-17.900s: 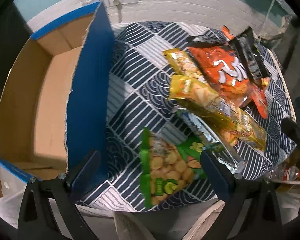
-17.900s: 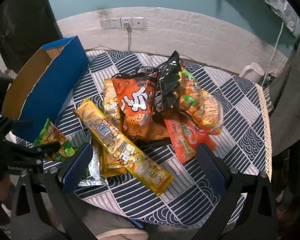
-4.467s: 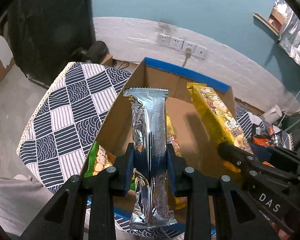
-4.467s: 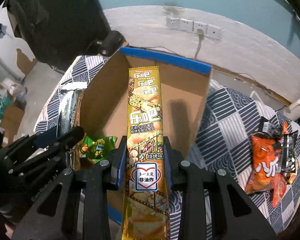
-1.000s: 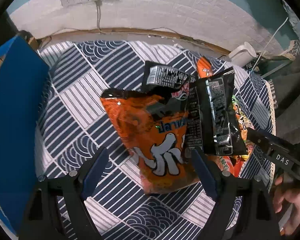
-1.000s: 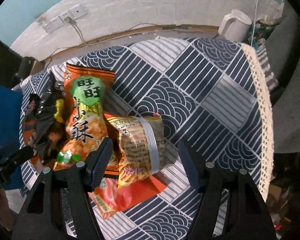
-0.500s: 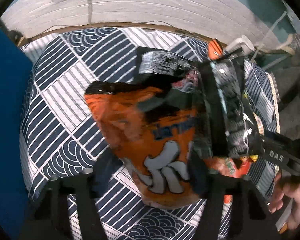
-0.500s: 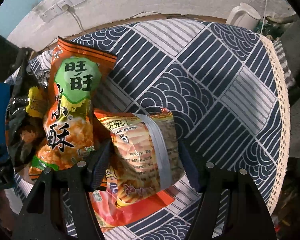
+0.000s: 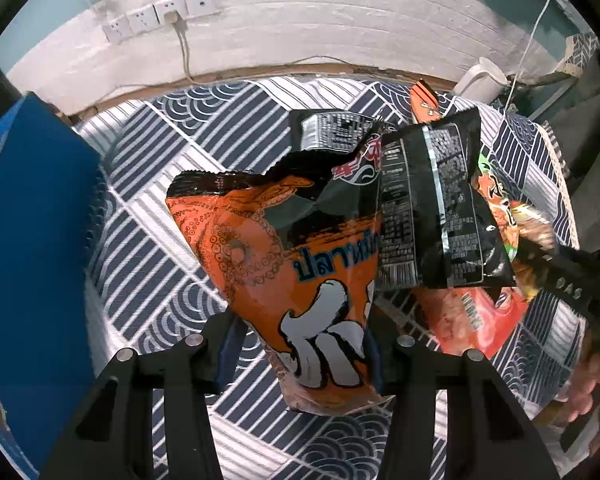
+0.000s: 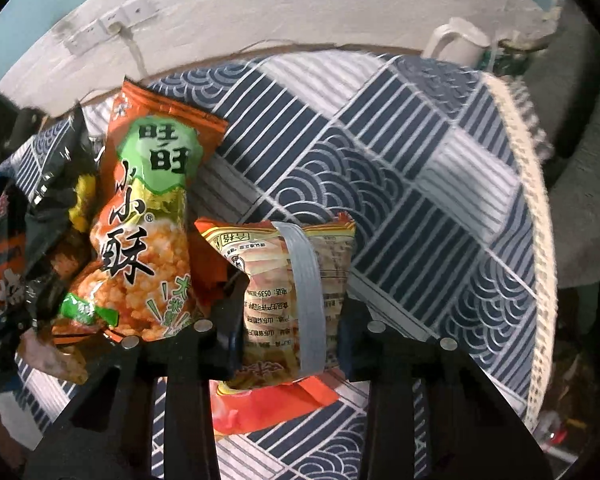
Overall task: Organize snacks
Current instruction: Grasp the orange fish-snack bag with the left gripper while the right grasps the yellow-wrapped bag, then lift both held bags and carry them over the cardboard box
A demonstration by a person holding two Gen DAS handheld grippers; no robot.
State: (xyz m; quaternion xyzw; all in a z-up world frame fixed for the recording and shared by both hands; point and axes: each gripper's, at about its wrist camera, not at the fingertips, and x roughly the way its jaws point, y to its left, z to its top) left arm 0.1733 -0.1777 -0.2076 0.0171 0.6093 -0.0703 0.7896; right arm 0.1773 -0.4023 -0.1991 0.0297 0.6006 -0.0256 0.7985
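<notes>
The orange squid-print snack bag (image 9: pixel 300 280) lies near the middle of the counter (image 9: pixel 172 168), which is covered in a navy wave-and-stripe cloth, and the left gripper (image 9: pixel 302 344) has its two fingers pressed against the bag's lower end, one on each side, so it looks closed on the bag. A black snack bag (image 9: pixel 436 208) overlaps the orange bag's right edge, with a second black packet (image 9: pixel 332 128) tucked behind its top. Toward the counter's right side, the right gripper (image 10: pixel 288 332) clamps the lower part of a pale yellow-orange packet with a grey seam strip (image 10: pixel 292 280); this packet rests on a flat red packet (image 10: pixel 268 408) and sits just beside a tall orange-and-green rice-cracker bag (image 10: pixel 148 240). The blue-walled cardboard box (image 9: pixel 40 248) stands at the counter's left edge, and a white kettle (image 9: pixel 480 84) sits beyond the far right corner. The likely trouble is in the lift: the black bag leaning on the orange one may be dragged along or slide off the counter's edge, and the red packet may stick under the yellow one and drop midway. Both grips sit low on puffy, slippery film, so a bag could swing, slip free, or burst if squeezed harder. With both hands heading for the same box, the grippers could also collide at its opening.
</notes>
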